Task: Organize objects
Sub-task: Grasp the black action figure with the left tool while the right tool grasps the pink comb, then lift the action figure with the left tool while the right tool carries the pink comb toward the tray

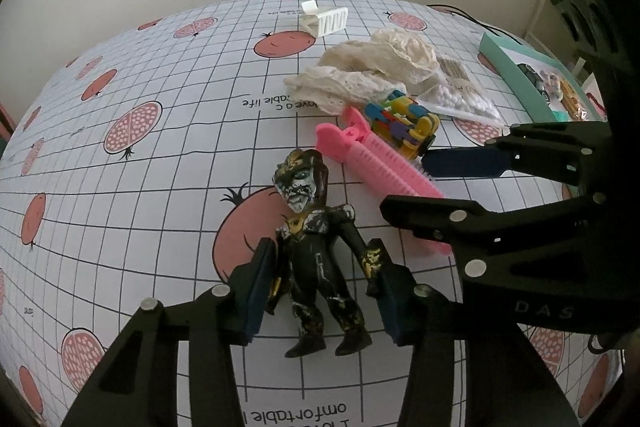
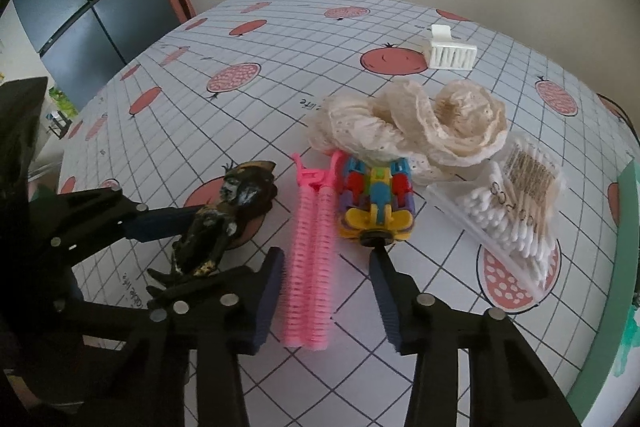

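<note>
A black and gold action figure (image 1: 316, 259) (image 2: 216, 227) lies on the pomegranate-print tablecloth (image 1: 140, 187). My left gripper (image 1: 324, 291) (image 2: 216, 247) straddles its torso, with both pads pressed against its arms. Just to the right lies a pink comb-shaped hair clip (image 1: 380, 171) (image 2: 310, 259). My right gripper (image 2: 326, 259) (image 1: 406, 185) is open around the clip's lower half, with a gap between the clip and the right pad. A multicoloured plastic toy (image 2: 376, 203) (image 1: 404, 123) rests against the clip's far end.
Cream lace cloth (image 2: 412, 123) is heaped behind the toy. A clear bag of cotton swabs (image 2: 516, 211) lies to the right. A white claw clip (image 2: 452, 51) sits near the far edge. A teal box (image 1: 532, 75) holding small items stands at the right.
</note>
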`<action>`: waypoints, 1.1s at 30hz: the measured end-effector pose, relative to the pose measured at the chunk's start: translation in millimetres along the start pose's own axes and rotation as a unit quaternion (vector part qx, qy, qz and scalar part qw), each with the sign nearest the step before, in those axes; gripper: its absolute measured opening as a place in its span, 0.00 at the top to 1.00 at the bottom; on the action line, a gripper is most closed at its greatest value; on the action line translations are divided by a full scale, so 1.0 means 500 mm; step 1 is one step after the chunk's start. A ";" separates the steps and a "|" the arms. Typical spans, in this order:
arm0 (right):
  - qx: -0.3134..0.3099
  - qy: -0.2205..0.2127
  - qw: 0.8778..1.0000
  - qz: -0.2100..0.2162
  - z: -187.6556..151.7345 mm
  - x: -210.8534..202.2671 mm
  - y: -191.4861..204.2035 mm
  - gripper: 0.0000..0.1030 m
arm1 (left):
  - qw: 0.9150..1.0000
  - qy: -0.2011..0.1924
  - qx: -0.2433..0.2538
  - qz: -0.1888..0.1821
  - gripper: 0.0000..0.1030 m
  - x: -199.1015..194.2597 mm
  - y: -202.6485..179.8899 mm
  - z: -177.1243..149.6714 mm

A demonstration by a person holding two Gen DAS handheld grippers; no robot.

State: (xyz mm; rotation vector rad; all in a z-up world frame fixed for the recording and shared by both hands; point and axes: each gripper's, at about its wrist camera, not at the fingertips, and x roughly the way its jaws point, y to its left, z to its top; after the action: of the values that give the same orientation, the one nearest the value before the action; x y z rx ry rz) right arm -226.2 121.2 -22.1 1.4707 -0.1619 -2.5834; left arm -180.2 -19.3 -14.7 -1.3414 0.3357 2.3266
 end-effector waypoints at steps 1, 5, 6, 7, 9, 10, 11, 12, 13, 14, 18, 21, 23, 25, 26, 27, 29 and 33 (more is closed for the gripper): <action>0.000 -0.001 1.000 0.001 0.000 0.000 0.000 0.56 | 1.000 -0.001 0.001 0.000 0.53 -0.001 -0.002 -0.001; 0.002 -0.002 1.000 0.012 -0.001 0.000 0.000 0.66 | 1.000 -0.004 -0.003 -0.007 0.54 -0.002 0.003 -0.001; 0.004 -0.001 1.000 0.018 -0.001 0.000 0.000 0.68 | 1.000 -0.004 -0.003 -0.008 0.54 -0.002 0.004 0.000; 0.006 -0.001 1.000 0.025 -0.001 0.001 0.000 0.71 | 1.000 -0.004 -0.003 -0.010 0.54 0.000 0.006 0.001; 0.006 -0.002 1.000 0.025 -0.001 0.001 0.001 0.71 | 1.000 -0.004 -0.004 -0.010 0.54 0.000 0.006 0.002; 0.006 -0.002 1.000 0.026 -0.001 0.001 0.000 0.71 | 1.000 -0.004 -0.003 -0.011 0.54 0.000 0.005 0.002; 0.008 -0.003 1.000 0.028 -0.001 0.001 0.000 0.71 | 1.000 -0.004 -0.004 -0.011 0.54 0.000 0.005 0.002; 0.010 -0.003 1.000 0.029 -0.001 0.001 -0.001 0.71 | 1.000 -0.004 -0.005 -0.011 0.54 0.000 0.005 0.001; 0.013 -0.004 0.999 0.031 -0.001 0.001 -0.002 0.71 | 1.000 -0.003 -0.006 -0.012 0.54 0.000 0.006 0.002; 0.015 -0.005 0.999 0.034 -0.001 0.001 -0.003 0.71 | 1.000 -0.003 -0.007 -0.013 0.54 -0.001 0.006 0.002; 0.021 -0.006 0.999 0.042 0.000 0.000 -0.004 0.71 | 1.000 -0.006 -0.006 -0.013 0.67 -0.005 0.007 0.004; 0.022 -0.008 0.999 0.043 0.000 -0.003 -0.004 0.72 | 1.000 -0.004 -0.015 -0.019 0.73 -0.006 0.017 0.006; 0.021 -0.008 0.999 0.047 0.000 -0.004 -0.001 0.72 | 1.000 -0.004 -0.017 -0.019 0.73 -0.005 0.020 0.006; 0.021 -0.010 0.999 0.046 0.000 -0.006 -0.001 0.72 | 1.000 -0.004 -0.017 -0.018 0.73 -0.006 0.021 0.006; 0.022 -0.012 0.999 0.047 0.001 -0.008 -0.001 0.72 | 1.000 -0.004 -0.017 -0.019 0.73 -0.007 0.021 0.006; 0.023 -0.013 0.999 0.047 0.002 -0.011 -0.002 0.72 | 1.000 -0.005 -0.017 -0.018 0.73 -0.008 0.021 0.005; 0.024 -0.017 0.998 0.047 0.003 -0.015 -0.003 0.72 | 1.000 -0.007 -0.017 -0.017 0.73 -0.010 0.021 0.005; 0.026 -0.023 0.998 0.049 0.005 -0.024 -0.002 0.72 | 1.000 -0.012 -0.018 -0.016 0.73 -0.018 0.023 0.008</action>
State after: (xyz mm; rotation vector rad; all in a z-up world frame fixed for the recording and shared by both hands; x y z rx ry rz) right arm -222.4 124.6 -10.6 1.3830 -0.3024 -2.5540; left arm -184.8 -29.8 -5.0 -1.3259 0.2640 2.3295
